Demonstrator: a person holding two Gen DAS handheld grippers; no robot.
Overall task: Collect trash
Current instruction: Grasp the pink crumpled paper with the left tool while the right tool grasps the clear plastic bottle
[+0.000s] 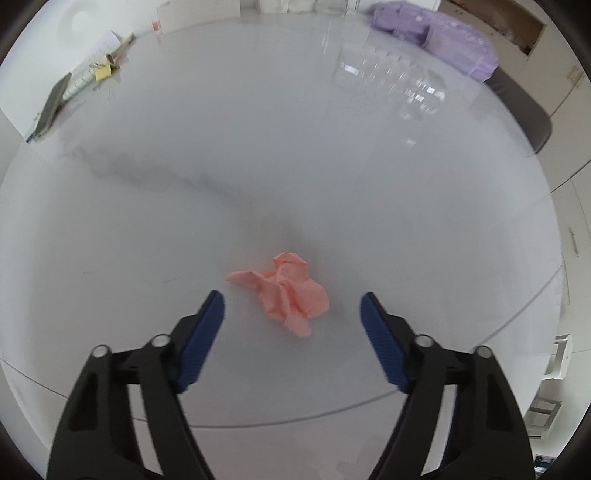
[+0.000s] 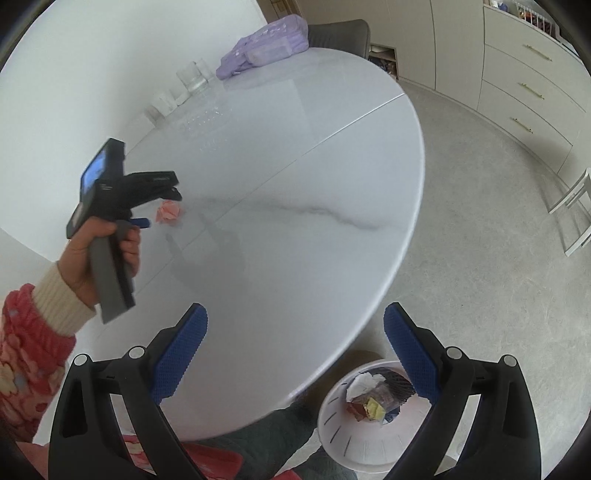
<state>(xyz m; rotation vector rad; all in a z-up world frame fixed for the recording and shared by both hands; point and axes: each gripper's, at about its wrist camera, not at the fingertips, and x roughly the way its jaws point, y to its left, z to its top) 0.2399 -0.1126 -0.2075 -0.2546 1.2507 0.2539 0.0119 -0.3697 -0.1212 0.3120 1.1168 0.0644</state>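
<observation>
A crumpled pink paper (image 1: pixel 286 291) lies on the white marble table (image 1: pixel 258 166). My left gripper (image 1: pixel 291 306) is open just above it, one blue finger on each side, not touching. In the right wrist view the same paper (image 2: pixel 168 212) lies by the left gripper (image 2: pixel 162 210), held in a hand. My right gripper (image 2: pixel 295 321) is open and empty over the table's near edge. A white trash bin (image 2: pixel 354 435) with several wrappers in it stands on the floor beneath it.
A purple bag (image 2: pixel 266 48) and clear glasses (image 2: pixel 194 77) stand at the table's far side by a grey chair (image 2: pixel 340 31). Papers and a notebook (image 1: pixel 55 103) lie far left. Cabinets (image 2: pixel 524 81) line the carpeted floor.
</observation>
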